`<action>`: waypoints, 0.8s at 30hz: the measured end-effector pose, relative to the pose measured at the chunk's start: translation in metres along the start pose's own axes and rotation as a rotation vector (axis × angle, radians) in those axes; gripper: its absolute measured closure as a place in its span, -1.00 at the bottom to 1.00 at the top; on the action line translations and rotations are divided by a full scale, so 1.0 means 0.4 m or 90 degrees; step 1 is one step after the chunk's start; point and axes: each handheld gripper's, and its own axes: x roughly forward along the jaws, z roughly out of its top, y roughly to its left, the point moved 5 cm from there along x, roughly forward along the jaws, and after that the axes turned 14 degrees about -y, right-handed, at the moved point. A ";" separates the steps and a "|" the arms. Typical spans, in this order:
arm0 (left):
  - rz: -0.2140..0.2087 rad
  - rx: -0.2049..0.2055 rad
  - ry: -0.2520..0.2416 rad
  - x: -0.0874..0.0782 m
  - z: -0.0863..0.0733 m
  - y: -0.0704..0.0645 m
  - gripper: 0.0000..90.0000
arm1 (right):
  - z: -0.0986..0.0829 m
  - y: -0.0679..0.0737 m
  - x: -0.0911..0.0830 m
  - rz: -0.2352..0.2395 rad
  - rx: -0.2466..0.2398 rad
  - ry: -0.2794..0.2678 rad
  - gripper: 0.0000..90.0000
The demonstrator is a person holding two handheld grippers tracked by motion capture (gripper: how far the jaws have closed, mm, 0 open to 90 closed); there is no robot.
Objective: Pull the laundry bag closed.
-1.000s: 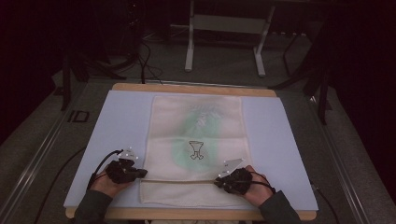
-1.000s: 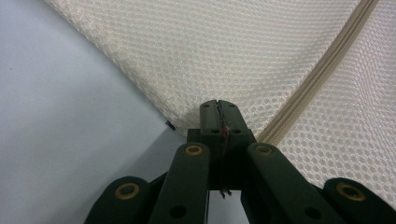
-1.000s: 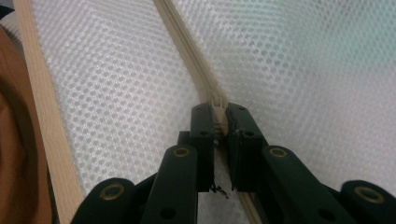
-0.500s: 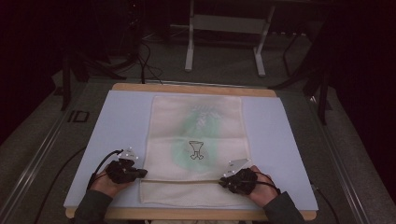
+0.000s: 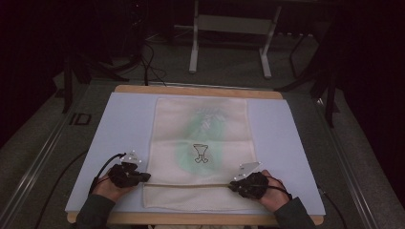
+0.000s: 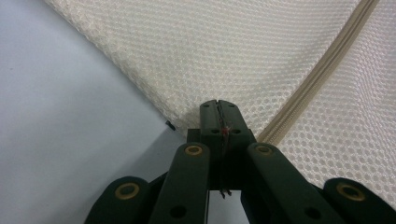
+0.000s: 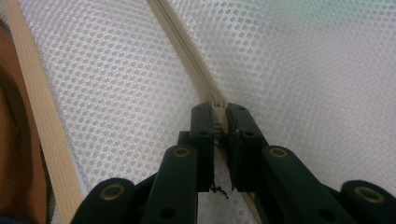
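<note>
Mesh bag point(image 5: 200, 143) edge is pinched by the closed left tool point(image 6: 218, 110). Its zipper point(image 7: 187, 51) is clamped between the right tool's point(image 7: 218, 112) nearly closed jaws.

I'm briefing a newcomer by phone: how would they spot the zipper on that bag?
On the pale blue mat lies a cream mesh bag. Near its front edge, a tan zipper crosses it between both tools, the only raised band on the mesh.

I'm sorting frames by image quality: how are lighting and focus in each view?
High view: dim and soft, the surroundings nearly black, only the table and mesh bag evenly lit, no glare. Left gripper view: bright, the mesh and zipper crisp, the jaws casting a soft shadow. Right gripper view: the mesh is sharp near the right gripper, hazier toward the top right.
</note>
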 end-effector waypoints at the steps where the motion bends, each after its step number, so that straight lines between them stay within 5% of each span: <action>1: 0.000 0.000 0.000 0.000 0.000 0.000 1.00 | -0.001 0.000 -0.002 -0.001 0.002 0.001 0.83; 24: 0.001 0.002 0.001 0.000 0.000 0.000 1.00 | -0.021 -0.011 -0.025 -0.006 0.009 0.004 0.83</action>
